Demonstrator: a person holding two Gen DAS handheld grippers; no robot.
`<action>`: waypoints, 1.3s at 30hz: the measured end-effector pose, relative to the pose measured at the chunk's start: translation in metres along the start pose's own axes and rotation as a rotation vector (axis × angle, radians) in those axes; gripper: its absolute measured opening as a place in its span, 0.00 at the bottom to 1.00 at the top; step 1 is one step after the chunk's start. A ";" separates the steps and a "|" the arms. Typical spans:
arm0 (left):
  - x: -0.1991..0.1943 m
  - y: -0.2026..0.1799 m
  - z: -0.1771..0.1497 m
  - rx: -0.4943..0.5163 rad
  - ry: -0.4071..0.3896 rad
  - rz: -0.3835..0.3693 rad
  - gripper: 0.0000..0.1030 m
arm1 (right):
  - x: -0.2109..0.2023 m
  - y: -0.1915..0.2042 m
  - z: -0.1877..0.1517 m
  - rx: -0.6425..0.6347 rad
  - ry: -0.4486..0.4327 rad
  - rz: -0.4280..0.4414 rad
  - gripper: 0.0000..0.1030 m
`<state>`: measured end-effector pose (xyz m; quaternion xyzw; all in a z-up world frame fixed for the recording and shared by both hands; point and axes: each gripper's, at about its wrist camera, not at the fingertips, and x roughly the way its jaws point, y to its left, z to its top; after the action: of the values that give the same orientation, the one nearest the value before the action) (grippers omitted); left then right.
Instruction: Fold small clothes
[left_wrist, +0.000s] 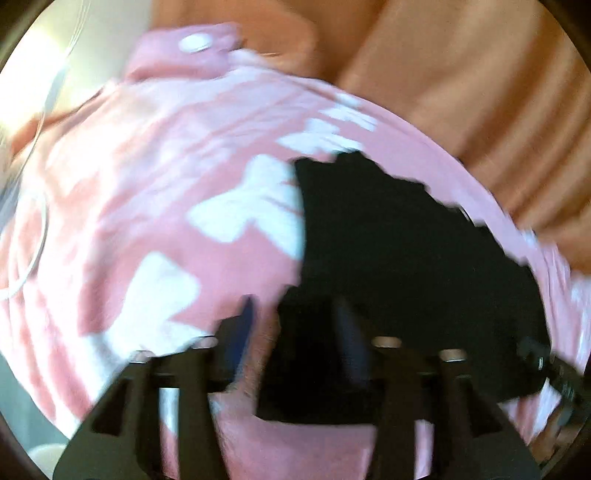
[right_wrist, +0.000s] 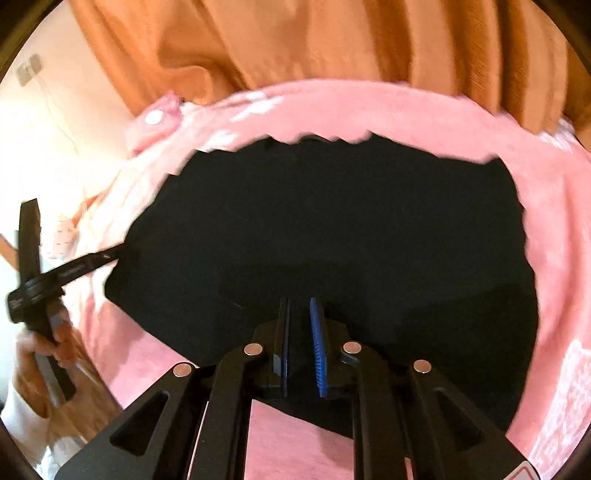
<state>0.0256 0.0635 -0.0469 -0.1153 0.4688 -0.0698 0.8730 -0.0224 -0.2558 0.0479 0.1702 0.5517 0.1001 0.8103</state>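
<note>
A small black garment (right_wrist: 332, 229) lies spread on a pink blanket (right_wrist: 424, 114) with white bow prints. In the right wrist view my right gripper (right_wrist: 301, 321) is low over the garment's near edge, its blue-padded fingers (right_wrist: 317, 347) close together with black cloth between them. My left gripper (right_wrist: 107, 256) shows at the left, touching the garment's left edge. In the blurred left wrist view the left gripper (left_wrist: 295, 317) sits at the black garment's (left_wrist: 399, 251) left edge, fingers apart, over the pink blanket (left_wrist: 147, 184).
An orange curtain or cloth (right_wrist: 332, 40) hangs behind the blanket. A pink snap tab (right_wrist: 155, 118) with a white button lies at the blanket's far left corner. A white wall with a socket (right_wrist: 29, 70) is at far left.
</note>
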 end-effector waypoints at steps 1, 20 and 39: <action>0.001 0.013 0.003 -0.093 -0.012 -0.024 0.62 | 0.000 0.006 0.003 -0.014 -0.004 0.018 0.13; -0.059 -0.134 0.038 0.115 -0.118 -0.345 0.11 | 0.010 -0.059 0.033 0.210 -0.053 0.103 0.24; -0.020 -0.230 -0.086 0.312 0.107 -0.441 0.53 | -0.046 -0.149 0.052 0.366 -0.120 0.067 0.56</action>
<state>-0.0609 -0.1652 -0.0152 -0.0747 0.4613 -0.3355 0.8180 0.0051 -0.4178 0.0475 0.3387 0.5053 0.0148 0.7935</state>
